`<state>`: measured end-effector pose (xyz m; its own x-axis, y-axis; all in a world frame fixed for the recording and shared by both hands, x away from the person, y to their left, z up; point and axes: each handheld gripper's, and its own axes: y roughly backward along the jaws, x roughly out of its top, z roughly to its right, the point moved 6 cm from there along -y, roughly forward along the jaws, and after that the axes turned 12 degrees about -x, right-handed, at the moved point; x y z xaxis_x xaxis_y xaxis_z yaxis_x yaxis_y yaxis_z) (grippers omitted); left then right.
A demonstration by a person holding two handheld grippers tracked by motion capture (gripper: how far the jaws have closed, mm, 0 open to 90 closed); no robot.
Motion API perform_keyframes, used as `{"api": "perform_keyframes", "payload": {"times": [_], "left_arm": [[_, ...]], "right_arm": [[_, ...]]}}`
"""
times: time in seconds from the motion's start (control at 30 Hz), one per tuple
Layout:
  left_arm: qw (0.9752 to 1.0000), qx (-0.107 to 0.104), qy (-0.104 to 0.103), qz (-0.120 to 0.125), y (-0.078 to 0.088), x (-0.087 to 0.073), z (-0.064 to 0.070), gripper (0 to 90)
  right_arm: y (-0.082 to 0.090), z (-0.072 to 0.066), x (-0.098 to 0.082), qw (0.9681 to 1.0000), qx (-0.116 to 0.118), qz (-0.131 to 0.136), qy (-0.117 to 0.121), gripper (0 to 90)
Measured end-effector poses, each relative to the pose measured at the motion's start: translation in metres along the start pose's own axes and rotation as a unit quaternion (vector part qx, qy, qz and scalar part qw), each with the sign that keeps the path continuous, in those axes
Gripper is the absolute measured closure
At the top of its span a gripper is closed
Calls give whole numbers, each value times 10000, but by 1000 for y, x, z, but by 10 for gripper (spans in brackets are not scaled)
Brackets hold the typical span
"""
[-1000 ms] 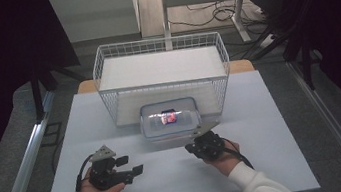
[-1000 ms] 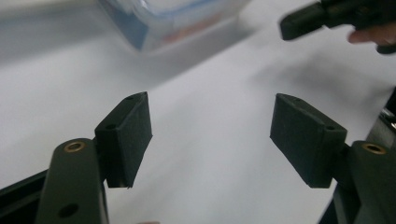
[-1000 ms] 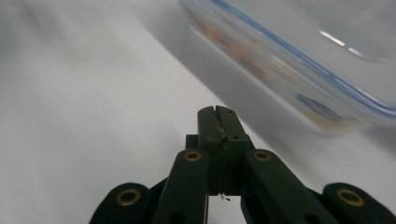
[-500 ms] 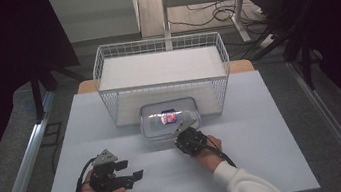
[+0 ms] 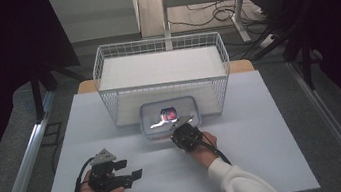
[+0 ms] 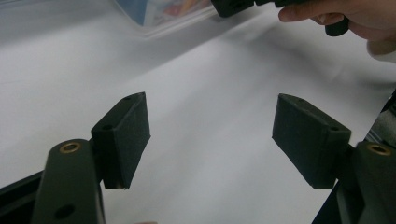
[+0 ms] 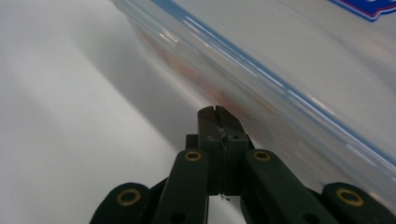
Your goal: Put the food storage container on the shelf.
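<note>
A clear plastic container [image 5: 170, 115] with a blue-edged lid and something red inside sits on the white table, right in front of the wire basket. My right gripper [image 5: 182, 127] is shut, its tips [image 7: 218, 112] against the container's [image 7: 289, 60] near side just under the lid rim; nothing shows between the jaws. My left gripper [image 5: 128, 168] rests low over the table at the front left, wide open [image 6: 212, 135] and empty, pointing right. From there the container's corner [image 6: 163, 11] and the right gripper [image 6: 233, 5] show farther off.
A white wire basket [image 5: 159, 47] stands at the back middle of the table [image 5: 264, 128], touching the container's far side. Bare tabletop lies to either side of the basket and between the two hands. Dark floor and desk legs lie beyond.
My right gripper has moved left and forward from the table's middle front up to the container's near edge. The left gripper has barely shifted.
</note>
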<state>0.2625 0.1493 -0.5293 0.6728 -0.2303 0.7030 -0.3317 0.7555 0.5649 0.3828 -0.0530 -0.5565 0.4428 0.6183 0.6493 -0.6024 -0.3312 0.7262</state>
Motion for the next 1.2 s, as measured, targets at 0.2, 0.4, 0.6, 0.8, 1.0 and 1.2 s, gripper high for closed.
{"api": "perform_keyframes", "payload": {"times": [0.2,0.4,0.6,0.8,1.0,1.2], "left_arm": [[10000,5,29,-26,-2,2,-3,270],[10000,17,67,-2,-3,4,-4,270],[10000,41,32,-47,-3,1,-4,270],[10000,72,48,33,2,1,-5,270],[9999,94,61,33,4,0,-7,269],[9999,105,84,38,3,-1,-8,268]], "right_arm": [[-4,15,13,9996,-50,131,-241,889],[-12,21,21,9992,-42,195,-349,889],[-24,26,33,9986,-74,216,-467,889],[-35,34,43,9978,-219,193,-601,890],[-44,45,48,9965,-334,139,-751,889],[-49,49,51,9965,-340,153,-750,889]]}}
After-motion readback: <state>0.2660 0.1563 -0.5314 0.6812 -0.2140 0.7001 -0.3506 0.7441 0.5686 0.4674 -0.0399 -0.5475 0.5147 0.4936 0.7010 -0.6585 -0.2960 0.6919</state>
